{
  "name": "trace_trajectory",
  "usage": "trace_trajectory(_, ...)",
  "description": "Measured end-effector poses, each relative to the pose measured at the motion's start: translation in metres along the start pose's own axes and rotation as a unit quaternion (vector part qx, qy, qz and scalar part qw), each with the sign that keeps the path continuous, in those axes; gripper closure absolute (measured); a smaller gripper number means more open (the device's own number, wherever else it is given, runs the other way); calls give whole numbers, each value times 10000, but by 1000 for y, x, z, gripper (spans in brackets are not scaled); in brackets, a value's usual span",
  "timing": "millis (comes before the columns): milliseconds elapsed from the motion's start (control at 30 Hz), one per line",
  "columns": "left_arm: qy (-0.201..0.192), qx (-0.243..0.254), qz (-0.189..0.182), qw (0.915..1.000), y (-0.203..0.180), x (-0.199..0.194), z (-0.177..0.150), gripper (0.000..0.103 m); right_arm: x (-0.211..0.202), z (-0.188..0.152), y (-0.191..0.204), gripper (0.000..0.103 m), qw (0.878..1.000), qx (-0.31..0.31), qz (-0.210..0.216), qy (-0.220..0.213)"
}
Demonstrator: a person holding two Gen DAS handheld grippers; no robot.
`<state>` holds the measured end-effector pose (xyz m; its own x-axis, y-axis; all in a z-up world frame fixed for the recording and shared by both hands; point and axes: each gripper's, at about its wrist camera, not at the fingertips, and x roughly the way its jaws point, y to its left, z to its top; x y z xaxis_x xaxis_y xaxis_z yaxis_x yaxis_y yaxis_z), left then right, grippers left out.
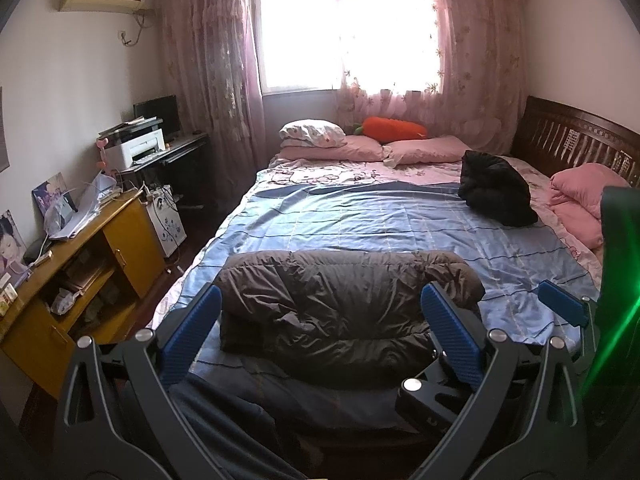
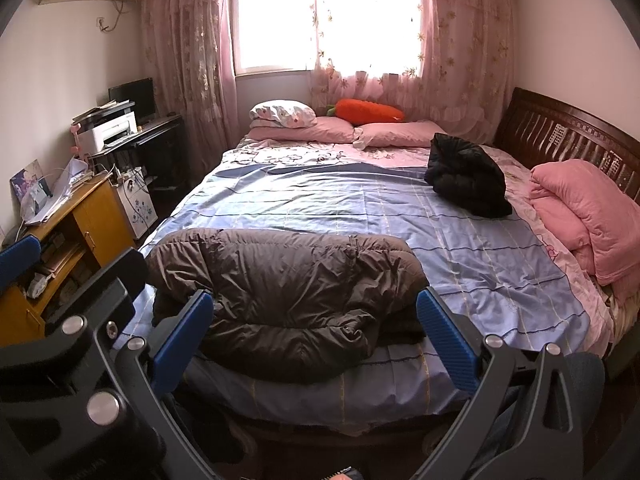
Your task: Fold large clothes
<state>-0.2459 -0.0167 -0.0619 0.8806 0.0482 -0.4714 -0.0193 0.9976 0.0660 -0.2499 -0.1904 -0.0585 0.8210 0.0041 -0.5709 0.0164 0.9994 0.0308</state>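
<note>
A brown puffy down jacket (image 1: 336,312) lies folded in a bundle on the blue bedsheet (image 1: 360,220) near the bed's front edge; it also shows in the right wrist view (image 2: 288,300). My left gripper (image 1: 320,332) is open and empty, held back from the jacket, fingers framing it. My right gripper (image 2: 316,328) is open and empty too, in front of the jacket. The right gripper's blue finger (image 1: 560,308) shows at the right of the left wrist view. A second, black jacket (image 1: 496,188) lies bundled at the bed's far right, also in the right wrist view (image 2: 468,176).
Pink pillows (image 1: 424,148) and an orange carrot plush (image 1: 392,128) lie at the far side under the window. A folded pink quilt (image 2: 588,216) sits by the wooden headboard (image 2: 568,136) on the right. A yellow cabinet (image 1: 92,256) and a desk with a printer (image 1: 136,148) stand left.
</note>
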Motion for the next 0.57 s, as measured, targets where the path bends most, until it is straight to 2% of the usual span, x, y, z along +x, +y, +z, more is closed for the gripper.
trace_trajectory(200,-122,85,120,9998,1,-3,-1,2,-1,-4,1,1,10000,5,-2,4)
trace_trajectory(333,5,40,-27,10000,6,-2,-3,2,-1,-3,1,1,10000,16,-22,13)
trace_trajectory(567,23,46,-57,10000,5,-1,0,2,2,-6,-2,1,10000,7,-71,11)
